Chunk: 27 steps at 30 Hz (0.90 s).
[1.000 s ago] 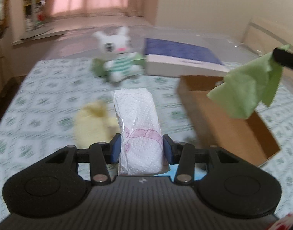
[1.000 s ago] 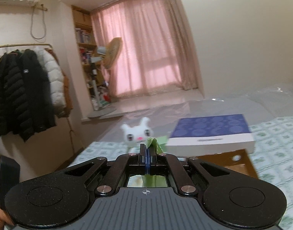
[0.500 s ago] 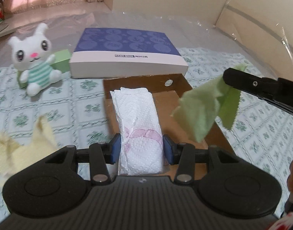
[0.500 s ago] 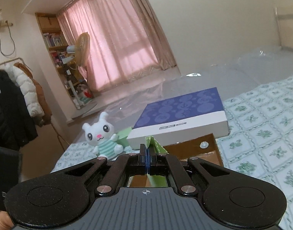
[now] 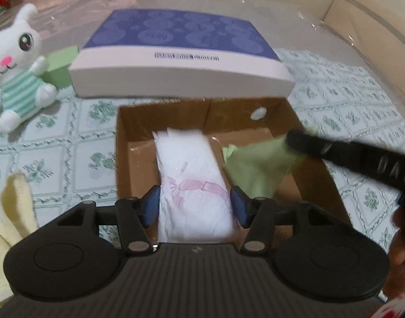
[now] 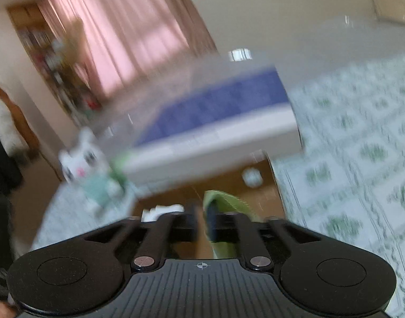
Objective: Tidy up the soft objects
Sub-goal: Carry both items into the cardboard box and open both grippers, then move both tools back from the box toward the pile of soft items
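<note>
My left gripper is shut on a white tissue pack with a pink bow print and holds it down inside an open brown cardboard box. My right gripper reaches into the same box from the right; its jaws have parted a little and the green cloth hangs by its right finger. The cloth sags onto the box floor beside the tissue pack. The right wrist view is blurred.
A purple-topped white flat box lies just behind the cardboard box. A white bunny plush in a striped shirt sits far left beside a green block. A pale yellow cloth lies at the near left on the patterned bedsheet.
Both grippers have moved forward and down into the cardboard box. The right jaws, tightly shut before, now show a small gap, and the green cloth has sunk onto the box floor.
</note>
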Available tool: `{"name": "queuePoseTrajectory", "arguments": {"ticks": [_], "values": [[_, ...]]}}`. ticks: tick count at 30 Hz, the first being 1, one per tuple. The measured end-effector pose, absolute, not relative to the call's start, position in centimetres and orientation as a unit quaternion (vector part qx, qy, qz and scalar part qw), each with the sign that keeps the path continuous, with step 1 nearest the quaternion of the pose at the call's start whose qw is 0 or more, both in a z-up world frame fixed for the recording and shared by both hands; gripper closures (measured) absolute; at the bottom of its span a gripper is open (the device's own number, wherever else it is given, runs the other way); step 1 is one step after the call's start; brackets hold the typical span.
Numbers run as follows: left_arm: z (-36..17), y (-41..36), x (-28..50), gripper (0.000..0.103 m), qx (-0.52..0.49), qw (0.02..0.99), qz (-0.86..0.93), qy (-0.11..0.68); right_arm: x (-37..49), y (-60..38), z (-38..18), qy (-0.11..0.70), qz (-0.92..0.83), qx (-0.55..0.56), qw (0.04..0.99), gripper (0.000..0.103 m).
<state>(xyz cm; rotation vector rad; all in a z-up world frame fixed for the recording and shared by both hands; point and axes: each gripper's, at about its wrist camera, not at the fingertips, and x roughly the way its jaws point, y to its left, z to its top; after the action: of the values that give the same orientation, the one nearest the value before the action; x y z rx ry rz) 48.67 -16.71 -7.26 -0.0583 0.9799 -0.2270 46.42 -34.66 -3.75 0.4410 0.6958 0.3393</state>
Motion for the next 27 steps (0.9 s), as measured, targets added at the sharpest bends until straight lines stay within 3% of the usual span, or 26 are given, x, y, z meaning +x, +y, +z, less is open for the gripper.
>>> {"name": "queuePoseTrajectory", "arguments": {"ticks": [1,2,16,27], "values": [[-7.4,-16.8,48.6,0.045,-0.025,0.875,-0.113,0.471,46.7,-34.8,-4.4,0.358,0.164,0.211,0.895,0.052],[-7.5,-16.9,48.4,0.041,-0.019,0.875,-0.117,0.47,46.6,-35.1,-4.8,0.372,0.163,0.214,0.888,0.05],[-6.7,-16.9,43.6,0.04,0.023,0.874,-0.141,0.465,40.6,-38.0,-5.2,0.4,0.162,0.26,0.864,0.049],[-3.9,-16.4,38.2,0.04,0.037,0.881,-0.151,0.447,34.8,-37.8,-2.1,0.381,0.156,0.275,0.869,0.049]]}}
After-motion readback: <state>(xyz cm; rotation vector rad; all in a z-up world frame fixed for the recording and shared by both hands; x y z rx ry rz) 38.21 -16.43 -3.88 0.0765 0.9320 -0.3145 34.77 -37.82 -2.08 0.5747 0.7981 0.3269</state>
